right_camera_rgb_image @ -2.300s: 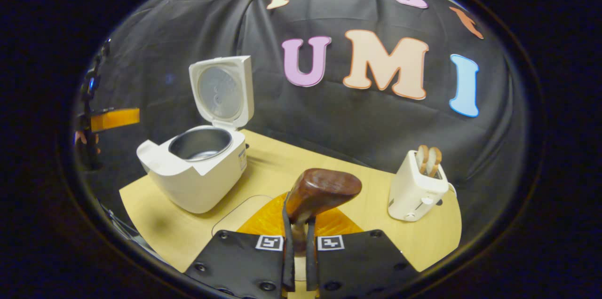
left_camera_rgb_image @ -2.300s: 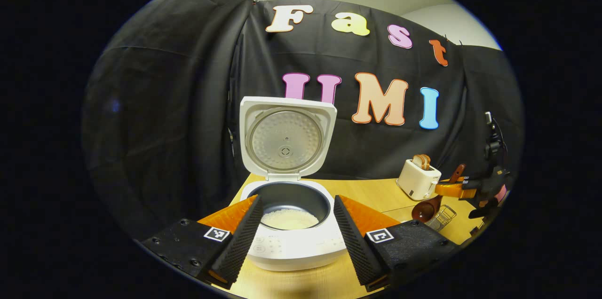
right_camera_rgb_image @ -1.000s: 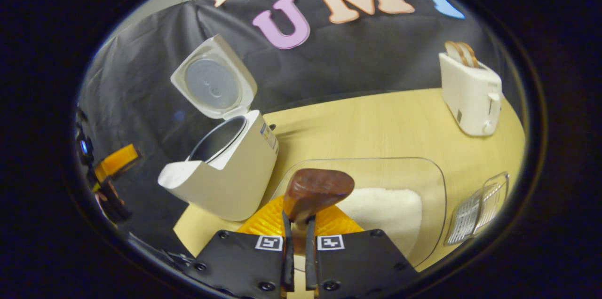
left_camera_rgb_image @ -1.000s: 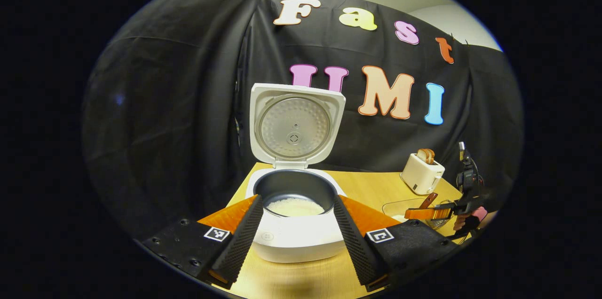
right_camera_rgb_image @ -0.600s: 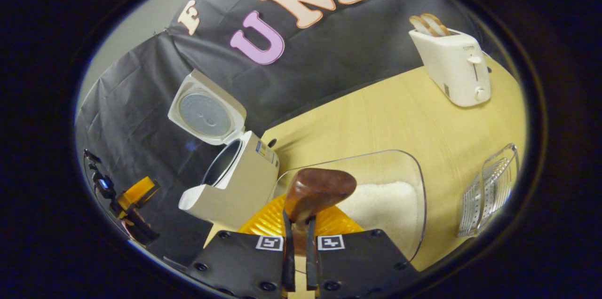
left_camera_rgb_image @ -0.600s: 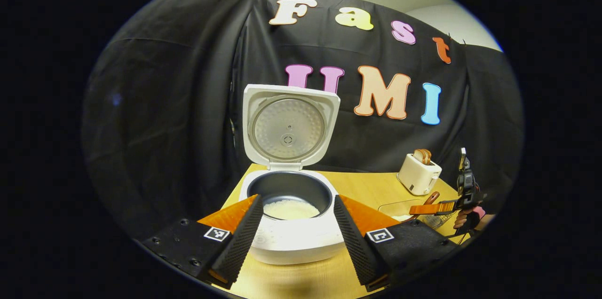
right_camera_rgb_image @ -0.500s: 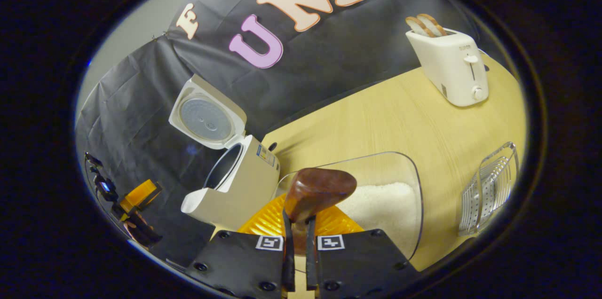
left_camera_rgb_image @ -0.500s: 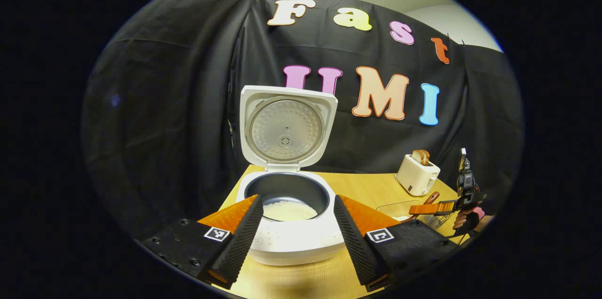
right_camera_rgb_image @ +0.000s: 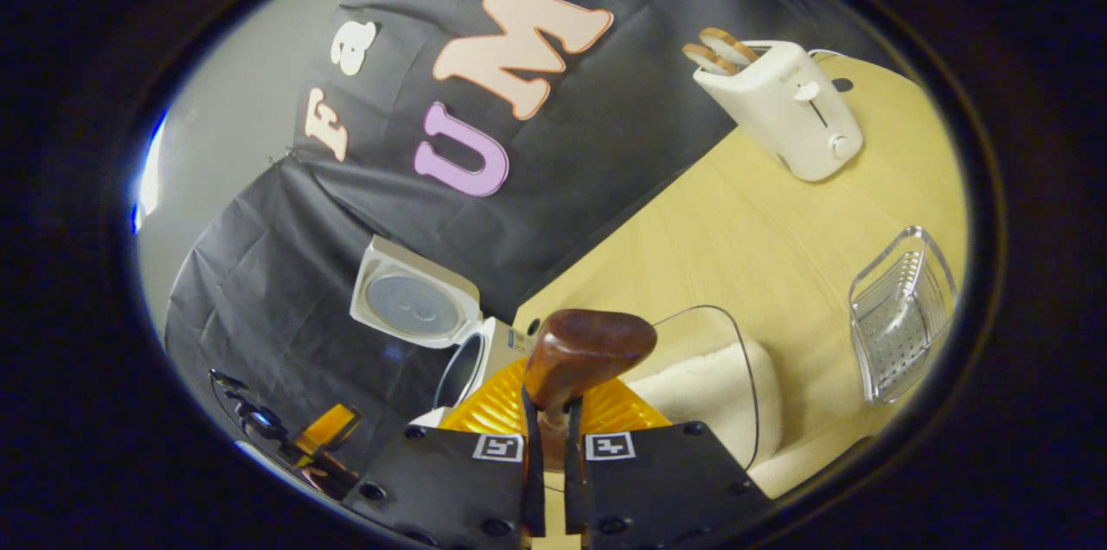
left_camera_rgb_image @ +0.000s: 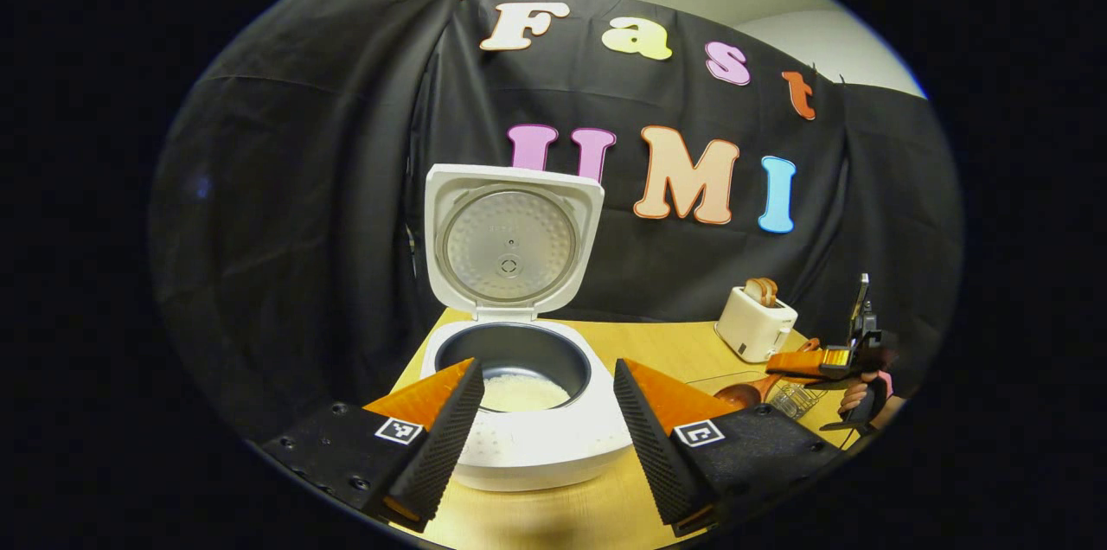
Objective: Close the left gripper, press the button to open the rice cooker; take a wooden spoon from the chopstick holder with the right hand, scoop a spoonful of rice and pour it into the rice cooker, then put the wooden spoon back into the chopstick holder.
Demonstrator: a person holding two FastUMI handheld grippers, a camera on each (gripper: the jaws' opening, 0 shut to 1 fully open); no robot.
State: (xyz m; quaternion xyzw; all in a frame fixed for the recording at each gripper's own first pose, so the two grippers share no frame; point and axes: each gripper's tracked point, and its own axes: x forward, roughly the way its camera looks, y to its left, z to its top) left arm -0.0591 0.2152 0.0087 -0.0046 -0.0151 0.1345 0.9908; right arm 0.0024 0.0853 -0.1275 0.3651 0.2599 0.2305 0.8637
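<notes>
The white rice cooker (left_camera_rgb_image: 536,442) stands open, lid (left_camera_rgb_image: 506,239) upright, with white rice in its dark pot (left_camera_rgb_image: 519,393). My left gripper (left_camera_rgb_image: 545,438) is open just in front of it, one finger on each side of the pot. Off to the right, my right gripper (left_camera_rgb_image: 817,361) holds the wooden spoon (left_camera_rgb_image: 739,395) low over the clear rice tray (left_camera_rgb_image: 713,380). In the right gripper view, my right gripper (right_camera_rgb_image: 549,446) is shut on the spoon's handle, and the brown spoon bowl (right_camera_rgb_image: 584,351) sits above the rice (right_camera_rgb_image: 700,390) in the tray (right_camera_rgb_image: 748,377). The view is rolled steeply.
A white toaster (right_camera_rgb_image: 783,105) with two bread slices stands at the back of the wooden table (right_camera_rgb_image: 744,221). The clear chopstick holder (right_camera_rgb_image: 904,312) lies to the right of the tray. The cooker (right_camera_rgb_image: 424,308) and my left gripper (right_camera_rgb_image: 324,438) show far left.
My right gripper has rolled further with the spoon still gripped, and the spoon bowl now hangs low over the tray. The left gripper has drifted slightly and stays open.
</notes>
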